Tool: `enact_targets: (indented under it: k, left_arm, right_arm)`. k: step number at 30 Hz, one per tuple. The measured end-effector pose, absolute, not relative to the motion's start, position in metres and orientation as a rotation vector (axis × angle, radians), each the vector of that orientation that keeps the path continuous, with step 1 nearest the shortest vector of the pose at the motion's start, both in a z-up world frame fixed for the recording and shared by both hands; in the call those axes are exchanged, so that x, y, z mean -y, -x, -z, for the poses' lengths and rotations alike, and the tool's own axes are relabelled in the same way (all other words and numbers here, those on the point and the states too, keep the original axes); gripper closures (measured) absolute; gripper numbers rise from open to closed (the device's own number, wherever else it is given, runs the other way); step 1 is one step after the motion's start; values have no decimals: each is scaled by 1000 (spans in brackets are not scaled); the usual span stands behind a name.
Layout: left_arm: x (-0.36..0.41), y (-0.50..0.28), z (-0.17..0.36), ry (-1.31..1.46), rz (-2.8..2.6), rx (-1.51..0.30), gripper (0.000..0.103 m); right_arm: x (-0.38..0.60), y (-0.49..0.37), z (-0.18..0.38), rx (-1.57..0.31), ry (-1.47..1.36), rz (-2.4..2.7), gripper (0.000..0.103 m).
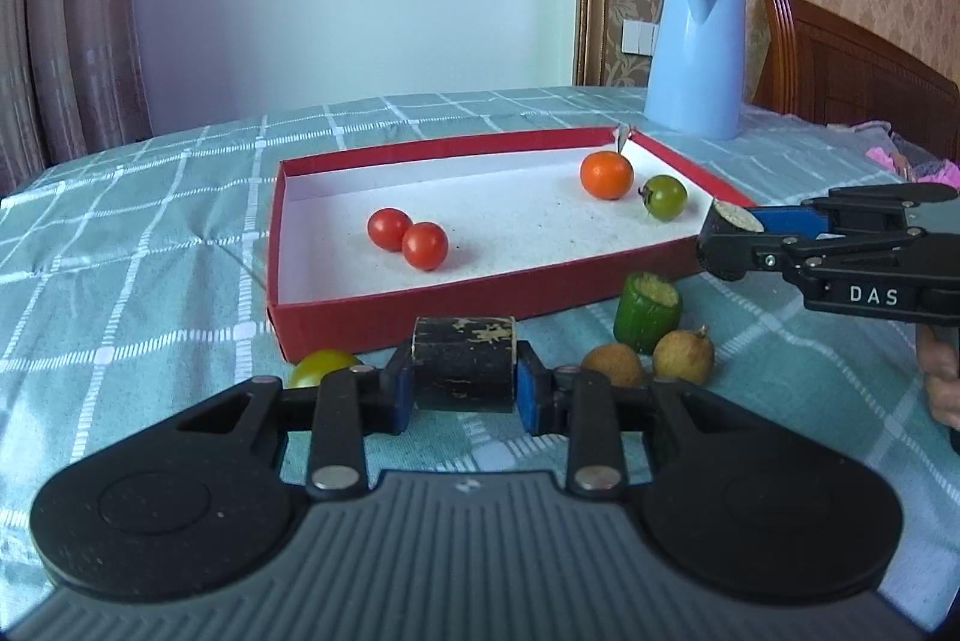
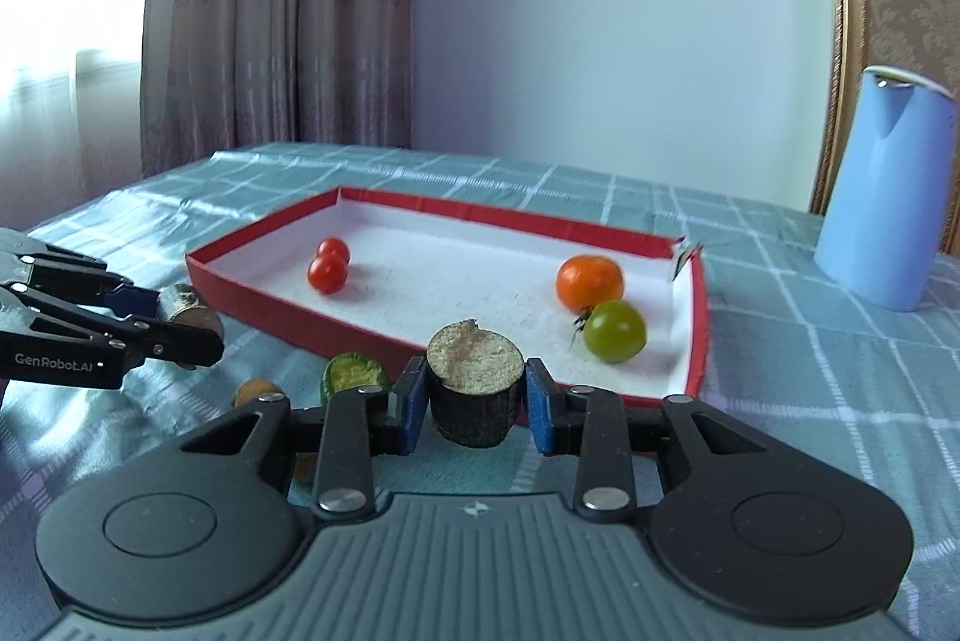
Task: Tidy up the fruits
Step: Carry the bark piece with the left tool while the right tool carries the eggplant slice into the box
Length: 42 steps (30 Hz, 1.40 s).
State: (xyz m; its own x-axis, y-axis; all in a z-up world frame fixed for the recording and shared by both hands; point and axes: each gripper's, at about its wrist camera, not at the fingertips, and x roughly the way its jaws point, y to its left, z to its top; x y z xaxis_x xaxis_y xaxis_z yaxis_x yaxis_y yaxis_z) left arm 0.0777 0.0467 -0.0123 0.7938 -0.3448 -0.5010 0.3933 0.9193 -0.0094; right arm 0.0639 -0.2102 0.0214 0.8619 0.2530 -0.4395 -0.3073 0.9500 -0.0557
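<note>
Left wrist view: the left claw is clamped on a dark cut cylinder at 6 o'clock of the red tray. A yellow fruit sits half hidden behind its left arm.

Right wrist view: the right claw grips a dark stub; beyond at 12 o'clock, the tray holds two red tomatoes. A brown fruit is mostly hidden at 9 o'clock.

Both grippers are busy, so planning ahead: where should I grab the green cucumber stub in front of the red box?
Grip the green cucumber stub across its curved skin, at mid-height, coming from above or from the near side. It stands nearly upright with its cut face up, so the sides are free; the two longans lie close in front and could get nudged.
</note>
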Motion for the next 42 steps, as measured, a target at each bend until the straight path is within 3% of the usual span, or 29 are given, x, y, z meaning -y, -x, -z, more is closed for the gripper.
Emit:
enact_targets:
  k: [20,42]
  left_arm:
    - [-24,-84,-6,-35,334,-444,74]
    - [26,-203,-2,-21,161,-576,73]
  right_arm:
    - [220,-93,-36,-439,57,-214,70]
    - [190,-186,-15,-599,116,-180,70]
